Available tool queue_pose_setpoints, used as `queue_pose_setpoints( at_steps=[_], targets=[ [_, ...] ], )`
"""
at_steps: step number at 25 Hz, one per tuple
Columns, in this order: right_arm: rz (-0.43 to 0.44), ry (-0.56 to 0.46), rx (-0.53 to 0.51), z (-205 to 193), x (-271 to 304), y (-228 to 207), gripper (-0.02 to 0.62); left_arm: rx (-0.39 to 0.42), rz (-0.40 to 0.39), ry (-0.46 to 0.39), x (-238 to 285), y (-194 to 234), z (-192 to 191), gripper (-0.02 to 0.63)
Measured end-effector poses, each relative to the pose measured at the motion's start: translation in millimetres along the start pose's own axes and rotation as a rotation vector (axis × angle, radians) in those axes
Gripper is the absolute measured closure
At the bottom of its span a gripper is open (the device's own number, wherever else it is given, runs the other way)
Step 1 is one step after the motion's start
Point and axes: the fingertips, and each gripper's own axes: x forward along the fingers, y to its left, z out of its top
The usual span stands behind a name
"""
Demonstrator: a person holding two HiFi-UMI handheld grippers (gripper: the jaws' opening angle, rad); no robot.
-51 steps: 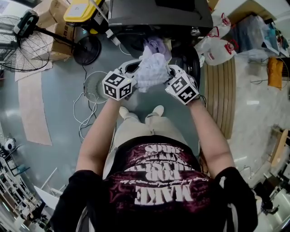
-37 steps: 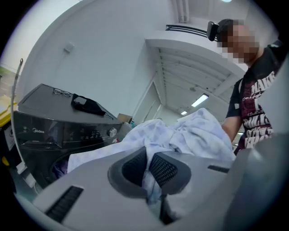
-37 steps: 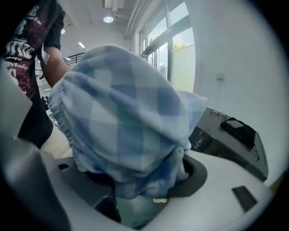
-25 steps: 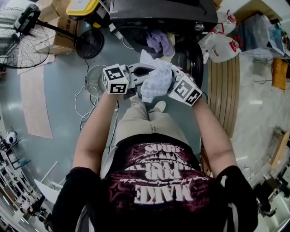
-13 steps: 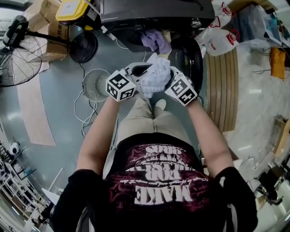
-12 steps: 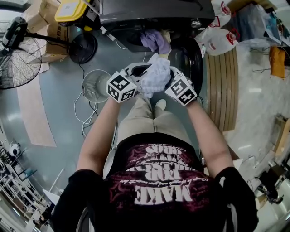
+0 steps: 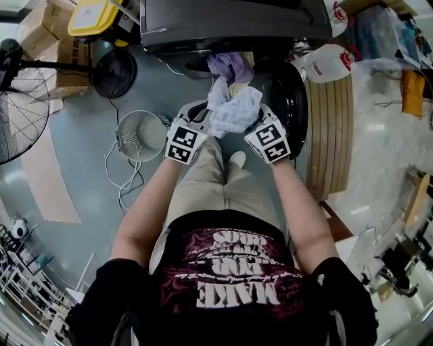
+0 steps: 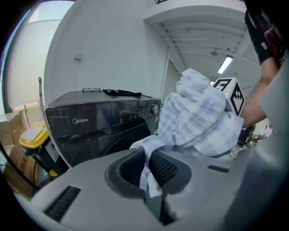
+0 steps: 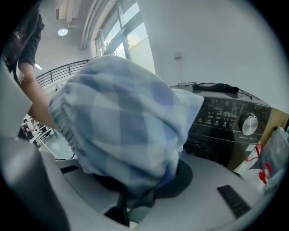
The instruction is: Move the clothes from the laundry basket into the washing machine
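A pale blue checked garment hangs bunched between my two grippers, just in front of the dark washing machine. My left gripper is shut on a fold of it, which runs down between the jaws. My right gripper has just been closing its jaws and pinches the cloth between them. Purple clothes lie at the drum opening. The round door stands open to the right. The white laundry basket sits on the floor to the left.
A standing fan and its round base are at the left, near cardboard boxes and a yellow-lidded bin. White plastic bags and a slatted wooden strip are on the right. A cable trails over the floor.
Both grippers have carried the checked garment closer to the machine's opening. The garment now sits just below the purple clothes.
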Motion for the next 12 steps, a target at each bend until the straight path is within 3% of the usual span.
queue_pose_setpoints(
  at_steps=[12],
  targets=[
    [-0.020,0.006,0.104,-27,55,-42,0.474,0.053,-0.013,-0.055,72,30,-5,0.595]
  ],
)
